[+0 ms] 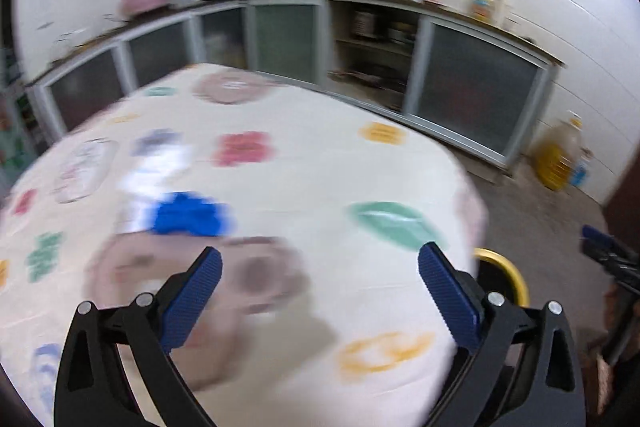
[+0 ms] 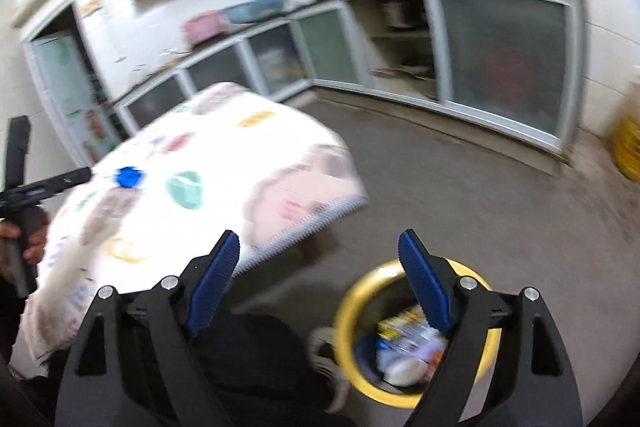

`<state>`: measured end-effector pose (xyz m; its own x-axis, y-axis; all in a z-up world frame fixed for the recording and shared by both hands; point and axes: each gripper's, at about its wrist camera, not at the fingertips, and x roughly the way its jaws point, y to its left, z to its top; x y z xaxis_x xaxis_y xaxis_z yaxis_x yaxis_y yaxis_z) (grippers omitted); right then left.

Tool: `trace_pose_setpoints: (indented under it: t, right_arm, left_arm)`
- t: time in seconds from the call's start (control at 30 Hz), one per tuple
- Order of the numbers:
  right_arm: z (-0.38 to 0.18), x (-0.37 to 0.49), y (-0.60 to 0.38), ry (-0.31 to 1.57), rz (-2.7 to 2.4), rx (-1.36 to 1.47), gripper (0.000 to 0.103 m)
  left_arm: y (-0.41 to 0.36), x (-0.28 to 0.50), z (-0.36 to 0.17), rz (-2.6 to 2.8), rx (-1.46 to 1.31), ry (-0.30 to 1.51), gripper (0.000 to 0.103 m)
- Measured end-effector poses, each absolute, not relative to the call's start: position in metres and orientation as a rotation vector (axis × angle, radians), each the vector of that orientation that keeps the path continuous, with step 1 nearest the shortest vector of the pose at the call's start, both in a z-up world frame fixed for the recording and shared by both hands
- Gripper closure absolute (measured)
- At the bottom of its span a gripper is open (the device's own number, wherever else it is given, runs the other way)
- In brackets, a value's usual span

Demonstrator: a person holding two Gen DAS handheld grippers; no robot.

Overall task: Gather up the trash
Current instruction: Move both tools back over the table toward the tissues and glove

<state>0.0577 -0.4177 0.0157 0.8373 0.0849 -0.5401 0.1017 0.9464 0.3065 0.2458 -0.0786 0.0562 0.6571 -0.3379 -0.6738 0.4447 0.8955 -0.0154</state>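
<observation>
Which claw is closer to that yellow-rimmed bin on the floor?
Right. The right claw hangs open just above the bin; the left claw is open over the table, with the bin beyond the table's edge.

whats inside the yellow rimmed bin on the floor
In the yellow-rimmed bin: blurred trash, yellow-printed wrappers and white and blue pieces. The right tool finger hides part of it.

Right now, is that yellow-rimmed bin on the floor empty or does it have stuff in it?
It has stuff in it. The right wrist view looks down into the yellow-rimmed bin and shows wrappers and pale scraps piled inside.
</observation>
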Motion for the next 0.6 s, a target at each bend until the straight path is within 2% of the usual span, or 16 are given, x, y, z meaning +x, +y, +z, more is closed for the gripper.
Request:
trace_pose_setpoints:
  t: [0.3, 0.6]
  right_arm:
    - [0.054, 0.137, -0.305, 0.569, 0.214, 0.158, 0.026]
    - [0.067, 0.205, -0.203, 0.578, 0.357, 0.013, 0.027]
  left_arm:
    - [0.026, 0.284, 0.054, -0.238, 0.117, 0.723, 0.008]
    - [0.052, 0.339, 0.044, -0.238, 0.073, 0.752, 0.008]
